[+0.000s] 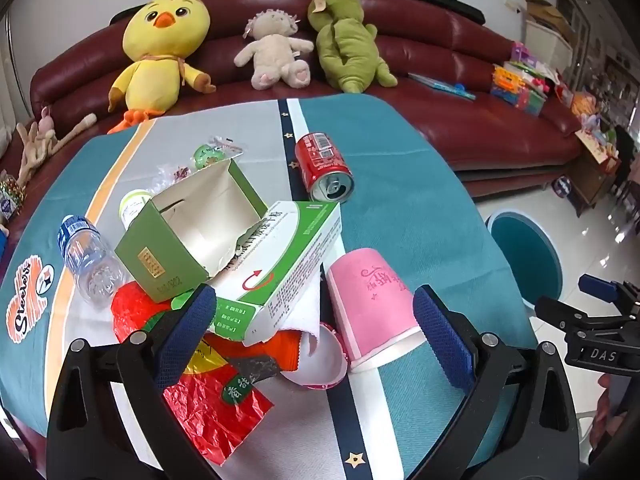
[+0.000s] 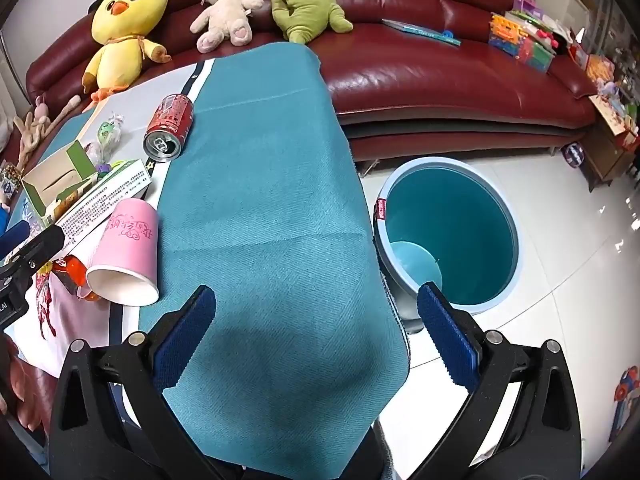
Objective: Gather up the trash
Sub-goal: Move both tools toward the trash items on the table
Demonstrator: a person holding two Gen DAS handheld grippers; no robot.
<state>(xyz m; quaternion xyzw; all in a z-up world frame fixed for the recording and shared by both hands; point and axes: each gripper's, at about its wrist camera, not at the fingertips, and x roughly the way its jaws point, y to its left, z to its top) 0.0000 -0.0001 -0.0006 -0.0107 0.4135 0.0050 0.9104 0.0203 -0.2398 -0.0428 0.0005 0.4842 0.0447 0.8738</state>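
the left gripper [image 1: 314, 326] hangs with its jaws spread wide and nothing held, poised over the near end of a heap of litter on the table [image 1: 420, 200]. directly between and just ahead of its fingers lie a pink paper cup [image 1: 370, 300] on its side, mouth toward the tool, and a white and green carton [image 1: 280, 268] leaning across the pile; under these sit a red wrapper [image 1: 216, 408] and a small pink-rimmed lid [image 1: 320, 364]. further ahead and left of the tool are an open green box [image 1: 188, 236], a clear plastic bottle [image 1: 88, 260] and, well ahead, a red drink can [image 1: 324, 168] on its side. the right gripper [image 2: 316, 334] is likewise wide open and empty, held over bare teal cloth, with the bin [image 2: 508, 216] standing on the floor just ahead and to its right, apparently holding nothing but its own blue base. judgement: the work is at the approach stage of a first or early pick, with most of the litter not yet collected. the cup is the nearest candidate for the left tool, though whether it is the intended target cannot be told. the next move calls for lowering the jaws astride the cup's body and closing gently, since thin paper walls are likely to crush, then carrying it across to the bin on the right. risk noted: the carton rests close beside the cup and may be dragged or toppled.
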